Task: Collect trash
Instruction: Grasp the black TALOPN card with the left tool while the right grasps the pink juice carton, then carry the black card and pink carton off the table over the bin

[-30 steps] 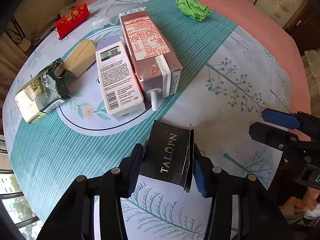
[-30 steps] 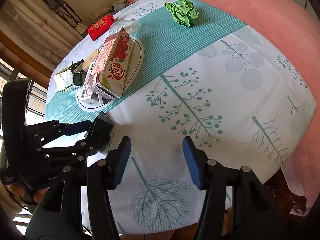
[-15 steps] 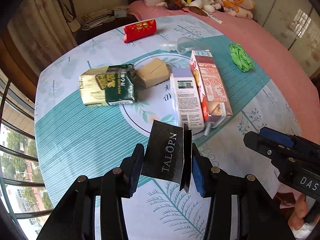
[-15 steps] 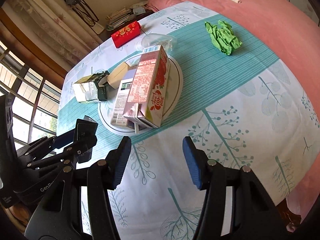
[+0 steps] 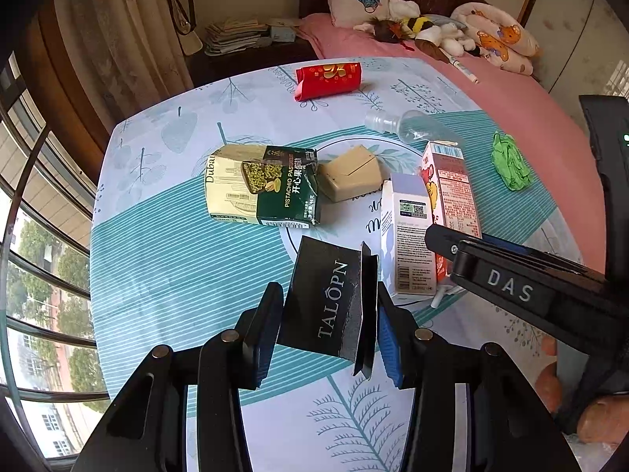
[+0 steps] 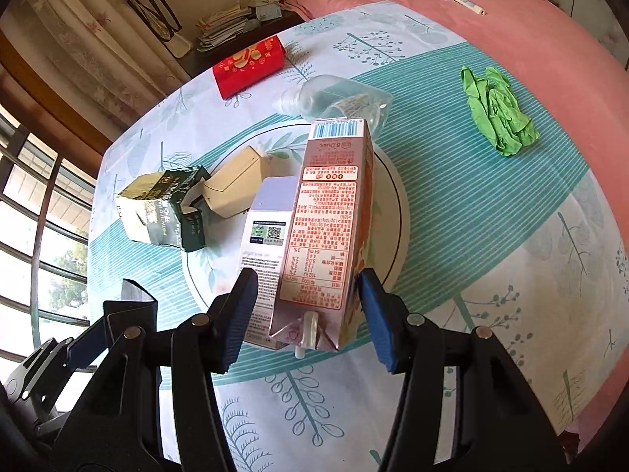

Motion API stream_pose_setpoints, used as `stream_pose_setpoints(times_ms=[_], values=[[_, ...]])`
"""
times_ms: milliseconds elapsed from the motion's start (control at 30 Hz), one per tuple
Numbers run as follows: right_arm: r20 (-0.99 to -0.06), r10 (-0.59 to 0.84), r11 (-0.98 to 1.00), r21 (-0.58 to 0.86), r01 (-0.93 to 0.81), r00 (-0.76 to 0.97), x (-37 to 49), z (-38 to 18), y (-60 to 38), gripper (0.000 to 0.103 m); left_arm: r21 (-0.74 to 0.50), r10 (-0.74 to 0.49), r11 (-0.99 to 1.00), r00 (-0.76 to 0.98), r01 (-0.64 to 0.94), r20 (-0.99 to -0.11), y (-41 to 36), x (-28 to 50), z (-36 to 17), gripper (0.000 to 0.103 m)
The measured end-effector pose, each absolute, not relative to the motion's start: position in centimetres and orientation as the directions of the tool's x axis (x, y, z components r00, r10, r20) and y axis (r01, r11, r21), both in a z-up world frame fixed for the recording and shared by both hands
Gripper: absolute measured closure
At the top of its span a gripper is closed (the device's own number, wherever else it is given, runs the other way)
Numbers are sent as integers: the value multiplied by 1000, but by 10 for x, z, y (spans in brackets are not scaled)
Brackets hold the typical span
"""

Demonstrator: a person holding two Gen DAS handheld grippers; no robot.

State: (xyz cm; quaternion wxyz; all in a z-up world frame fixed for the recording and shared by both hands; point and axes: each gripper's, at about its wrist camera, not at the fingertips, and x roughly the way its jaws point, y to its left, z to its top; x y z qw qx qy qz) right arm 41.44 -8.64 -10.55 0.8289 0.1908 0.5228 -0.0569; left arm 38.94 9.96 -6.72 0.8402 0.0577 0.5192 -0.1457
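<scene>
My left gripper (image 5: 328, 334) is shut on a black box marked TALOPN (image 5: 330, 303), held up above the near part of the table. My right gripper (image 6: 308, 316) is open, and its blue pads stand on either side of the near end of a pink juice carton (image 6: 326, 228) lying on its side with a straw. Against that carton's left side lies a white and lavender carton (image 6: 267, 228). A torn pistachio box (image 5: 263, 188), a beige box (image 5: 350, 177), a clear bottle (image 5: 409, 128), a red packet (image 5: 328, 78) and a green paper wad (image 5: 511, 161) lie farther off.
Everything rests on a round table under a teal and white leaf-print cloth (image 5: 165, 275). A pink bed (image 5: 511, 90) with soft toys lies behind and to the right. Window bars (image 5: 35, 259) run along the left. A dark cabinet with stacked papers (image 5: 236, 35) stands behind.
My right gripper has moved forward from the bare near cloth to straddle the pink carton's end. My left gripper still holds the black box, drawn back, so more of the table shows.
</scene>
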Motion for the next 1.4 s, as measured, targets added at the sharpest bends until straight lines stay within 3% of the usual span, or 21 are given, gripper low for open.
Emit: stream_pose_setpoints(times_ms=[267,733,1133,1400], values=[[-899,91,906,252,339,428,406,-118,-109,68,-88,-212,950,414,300,-885,104,393,-70,59],[-872,181,883,348,315,455,337,-89,-139,70,-117,-224,960,450,252,-864,108,363,-46,59],[-855,276,934,346,87,438,211,-55,-173,70,-102,-176,980,498,173,-849,64,233,-8,59],[-844,324,939,344,-33,427,122,-47,-206,70,-82,-143,987,498,142,-855,15,124,-10,59]])
